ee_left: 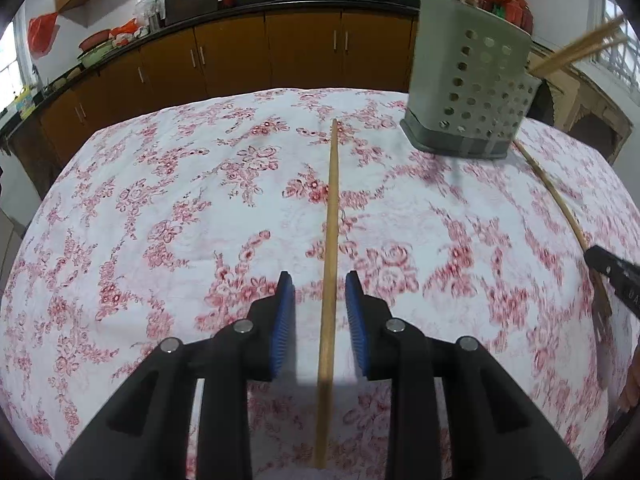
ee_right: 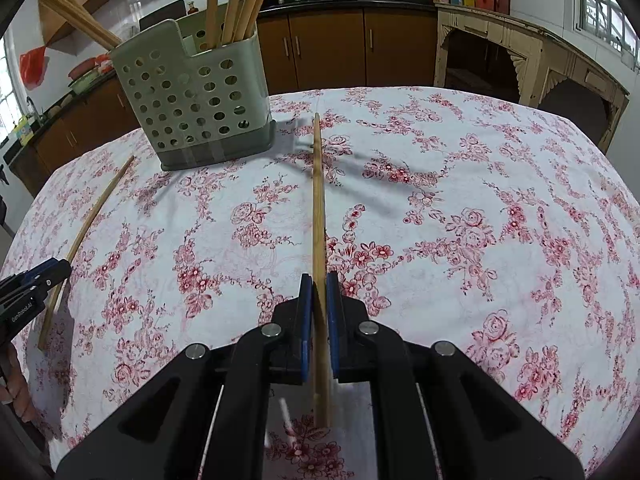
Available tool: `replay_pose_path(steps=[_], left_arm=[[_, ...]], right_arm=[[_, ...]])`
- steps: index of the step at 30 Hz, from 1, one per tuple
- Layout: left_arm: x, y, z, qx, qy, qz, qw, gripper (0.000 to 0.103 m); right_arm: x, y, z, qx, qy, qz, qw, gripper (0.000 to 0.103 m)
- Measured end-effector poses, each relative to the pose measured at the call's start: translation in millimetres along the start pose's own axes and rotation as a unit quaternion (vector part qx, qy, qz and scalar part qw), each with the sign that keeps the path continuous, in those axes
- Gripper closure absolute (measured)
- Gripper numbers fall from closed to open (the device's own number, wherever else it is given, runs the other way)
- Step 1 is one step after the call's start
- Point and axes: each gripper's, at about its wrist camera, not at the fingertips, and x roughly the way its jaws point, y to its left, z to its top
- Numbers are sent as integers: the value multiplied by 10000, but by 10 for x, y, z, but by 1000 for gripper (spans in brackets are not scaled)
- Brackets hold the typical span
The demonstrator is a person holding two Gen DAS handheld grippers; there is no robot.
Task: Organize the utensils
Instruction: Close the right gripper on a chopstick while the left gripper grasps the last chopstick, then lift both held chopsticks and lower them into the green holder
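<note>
Looking down both wrist views, each chopstick pointed lengthwise away toward the holder [ee_right: 192,96]. The right gripper [ee_right: 320,280] pinched one chopstick [ee_right: 319,200]. The left gripper [ee_left: 320,280] sat spread, another chopstick [ee_left: 331,220] lying loose between its jaws on the tablecloth [ee_left: 160,200].

Black gripper [ee_left: 320,304], blue ribbed pads [ee_left: 285,320], silver rivets.

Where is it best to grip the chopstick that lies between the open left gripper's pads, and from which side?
Probably grip the chopstick near its thicker near end, coming from above with the left gripper: it lies flat on the tablecloth, running lengthwise between the pads.
</note>
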Motion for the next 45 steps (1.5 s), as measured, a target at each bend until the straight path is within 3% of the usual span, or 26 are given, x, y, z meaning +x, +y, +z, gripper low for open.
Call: replay_pose_path(steps=[5, 9, 12, 15, 23, 30, 40, 45], left_arm=[[-144, -28, -174, 160, 3, -87, 9998, 76], [-191, -35, -222, 159, -3, -102, 9998, 95], [-212, -37, -223, 231, 42, -146, 9996, 95], [-336, -2, -234, 310, 69, -253, 9992, 95], [-976, 84, -28, 514, -632, -298, 9962, 95], [-1400, 125, 278, 350, -1276, -482, 9900, 95], [-1642, 93, 527, 295, -1604, -547, 9851, 95], [-1854, -60, 737, 423, -1797, -759, 9799, 95]], right_arm=[[-44, -28, -47, 56, 9, 63, 10000, 94], [-70, -51, -76, 93, 5, 122, 9999, 95], [-137, -69, -97, 41, 22, 129, 9999, 95], [-408, -115, -69, -1, -303, 97, 9995, 95], [-1154, -226, 215, -77, -1290, -3, 9916, 95], [-1467, -268, 409, 18, -1868, 90, 9823, 95], [-1632, -248, 560, 173, -2162, 369, 9755, 95], [-1834, -142, 808, 144, -2306, 715, 9703, 95]])
